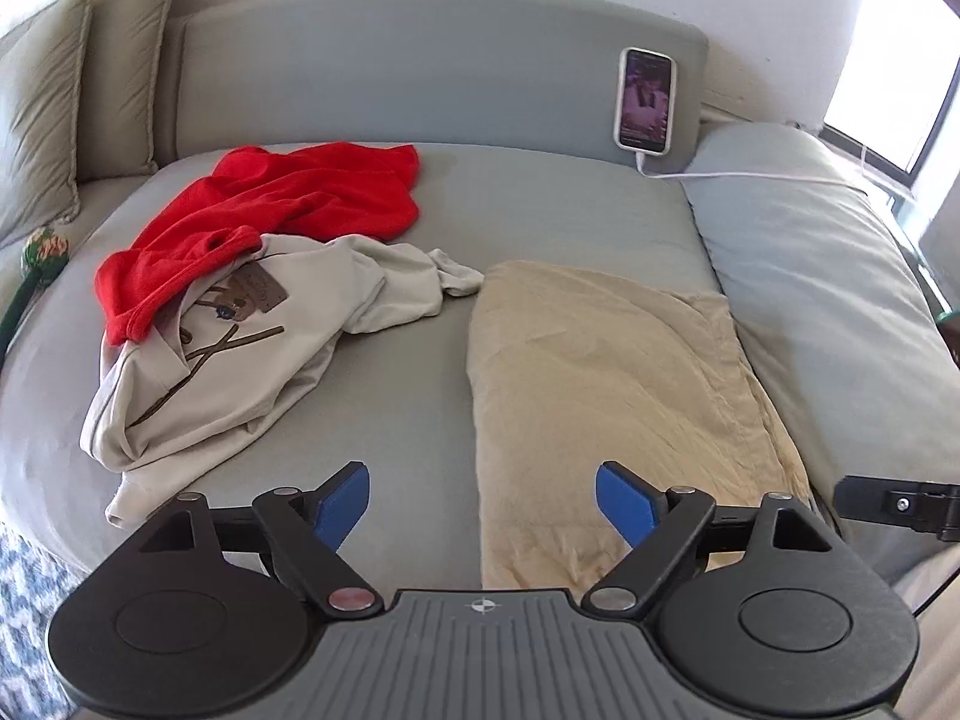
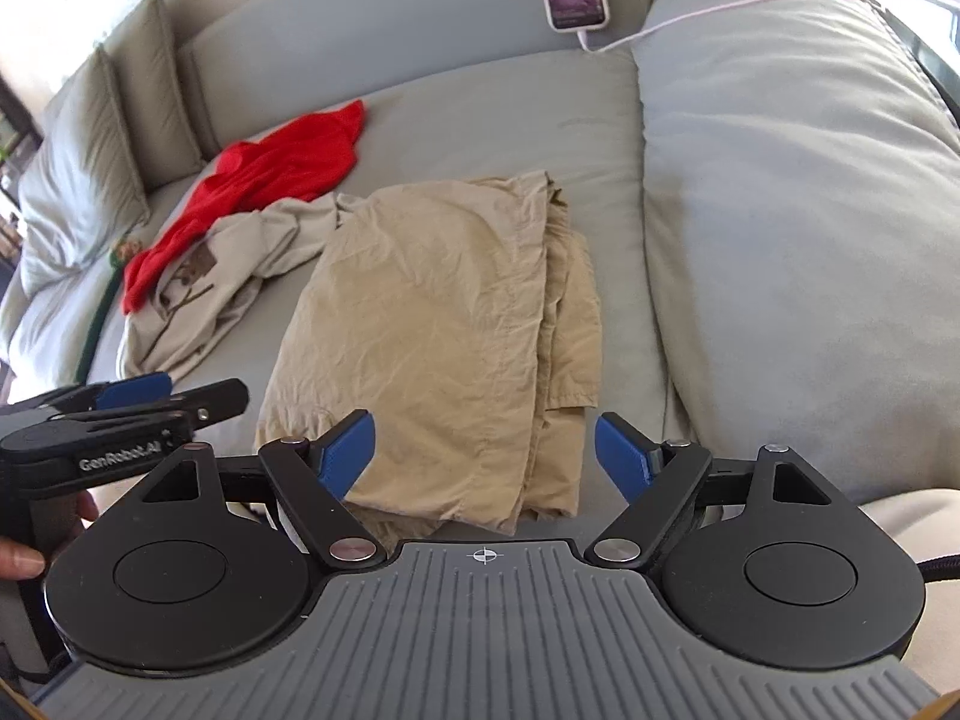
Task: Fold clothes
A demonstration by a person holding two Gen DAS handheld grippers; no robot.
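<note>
A folded tan garment (image 1: 606,384) lies on the grey bed, seen also in the right wrist view (image 2: 444,336). A crumpled beige printed shirt (image 1: 240,354) and a red garment (image 1: 288,204) lie in a heap to its left; both show in the right wrist view, the shirt (image 2: 240,288) and the red one (image 2: 282,174). My left gripper (image 1: 483,504) is open and empty above the tan garment's near left edge. My right gripper (image 2: 485,456) is open and empty above its near edge. The left gripper (image 2: 120,408) shows at the left of the right wrist view.
A phone (image 1: 645,99) on a white cable leans against the grey headboard (image 1: 420,72). A grey pillow (image 1: 828,300) lies right of the tan garment. Beige cushions (image 1: 72,90) stand at the back left. A patterned rug (image 1: 24,600) lies beside the bed.
</note>
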